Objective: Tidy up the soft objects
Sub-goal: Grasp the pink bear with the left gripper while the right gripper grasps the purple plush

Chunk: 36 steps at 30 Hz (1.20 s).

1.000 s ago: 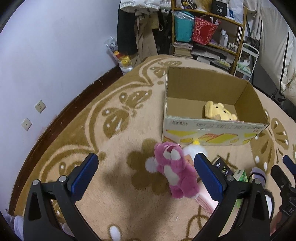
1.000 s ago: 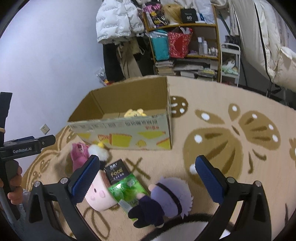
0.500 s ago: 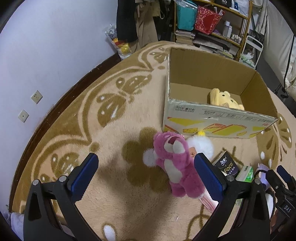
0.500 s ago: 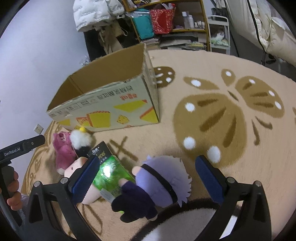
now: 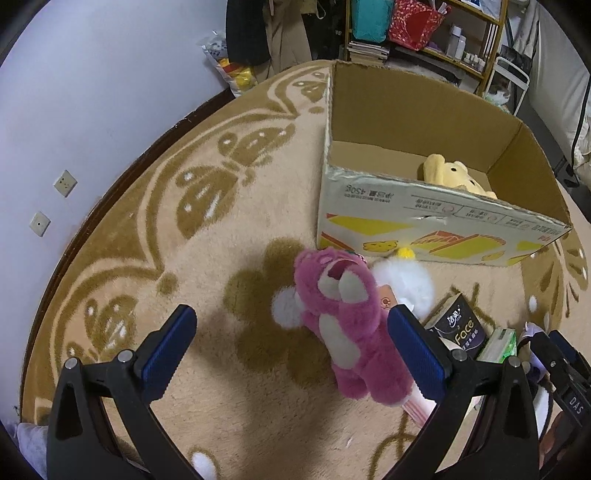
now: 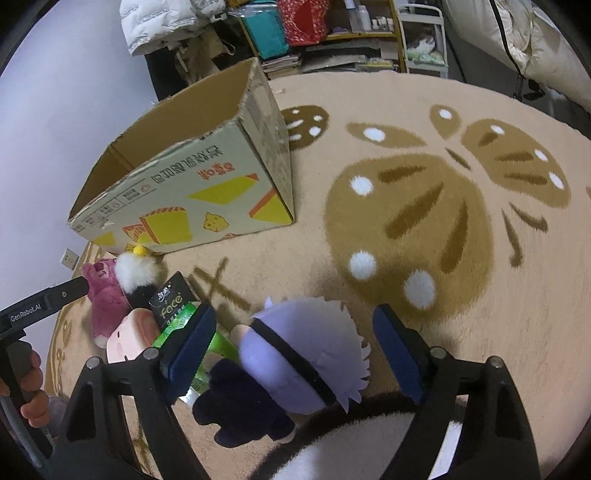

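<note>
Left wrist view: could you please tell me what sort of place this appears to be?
Probably a lived-in bedroom or living room at home: a patterned beige carpet covers the floor, a cluttered shelf with bags and bottles stands at the back, and clothes hang beside it.

On the rug (image 5: 155,236) an open cardboard box (image 5: 424,229) stands with a plush bear (image 5: 452,177) lying inside it near its front wall, and shelves (image 5: 424,40) stand behind the box by the wall. Just before the box front lie a plush bear toy (image 5: 343,321) and, touching its side, a fluffy ball toy (image 5: 406,284), with a tissue pack (image 5: 460,328) beside them. Nearer the right wrist camera, a big-headed doll (image 6: 295,362) lies on the rug between the right claw (image 6: 295,354) fingers, beside a wrapped packet (image 6: 173,328) and a round-faced plush (image 6: 129,338).
</note>
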{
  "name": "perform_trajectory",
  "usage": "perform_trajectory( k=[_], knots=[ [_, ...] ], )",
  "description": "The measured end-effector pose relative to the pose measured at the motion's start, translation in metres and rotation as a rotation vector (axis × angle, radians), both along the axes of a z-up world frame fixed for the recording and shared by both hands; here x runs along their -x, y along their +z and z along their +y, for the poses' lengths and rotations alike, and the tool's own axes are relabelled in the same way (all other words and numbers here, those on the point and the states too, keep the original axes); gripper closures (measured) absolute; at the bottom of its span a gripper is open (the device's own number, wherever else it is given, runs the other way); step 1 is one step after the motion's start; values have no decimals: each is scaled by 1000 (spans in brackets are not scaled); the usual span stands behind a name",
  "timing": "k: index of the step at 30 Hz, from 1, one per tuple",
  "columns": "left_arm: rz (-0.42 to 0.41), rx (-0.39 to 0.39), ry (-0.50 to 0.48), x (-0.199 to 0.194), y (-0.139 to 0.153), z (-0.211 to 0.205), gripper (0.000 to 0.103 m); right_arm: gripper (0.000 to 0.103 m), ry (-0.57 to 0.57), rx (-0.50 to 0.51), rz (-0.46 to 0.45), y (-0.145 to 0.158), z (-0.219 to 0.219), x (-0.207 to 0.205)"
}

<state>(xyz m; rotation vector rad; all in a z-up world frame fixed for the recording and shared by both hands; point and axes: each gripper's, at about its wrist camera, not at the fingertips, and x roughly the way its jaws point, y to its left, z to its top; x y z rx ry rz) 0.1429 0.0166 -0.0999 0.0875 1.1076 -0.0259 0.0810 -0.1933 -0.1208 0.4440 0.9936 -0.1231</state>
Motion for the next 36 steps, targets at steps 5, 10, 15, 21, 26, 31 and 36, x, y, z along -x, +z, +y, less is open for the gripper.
perform_trajectory(
  k=[5, 10, 15, 21, 26, 31, 36],
  knots=[
    [20, -9, -13, -4, -10, -6, 1, 12, -21, -31, 36, -7, -4, 0],
    [36, -32, -35, -4, -19, -15, 1, 12, -13, -45, 65, -13, -4, -2],
    [44, -15, -32, -3, -21, -17, 1, 12, 1, -46, 82, -18, 0, -5],
    [52, -6, -24, -4, -24, -16, 1, 12, -4, -68, 89, -21, -2, -5],
    [59, 2, -21, -5, -25, -14, 1, 12, -7, -74, 91, -23, -2, -6],
    [64, 0, -20, -6, -28, -14, 1, 13, -11, -73, 89, -24, -3, -6],
    [72, 20, -10, -7, -31, -11, 1, 17, -9, -65, 104, -28, -3, -7]
  ],
)
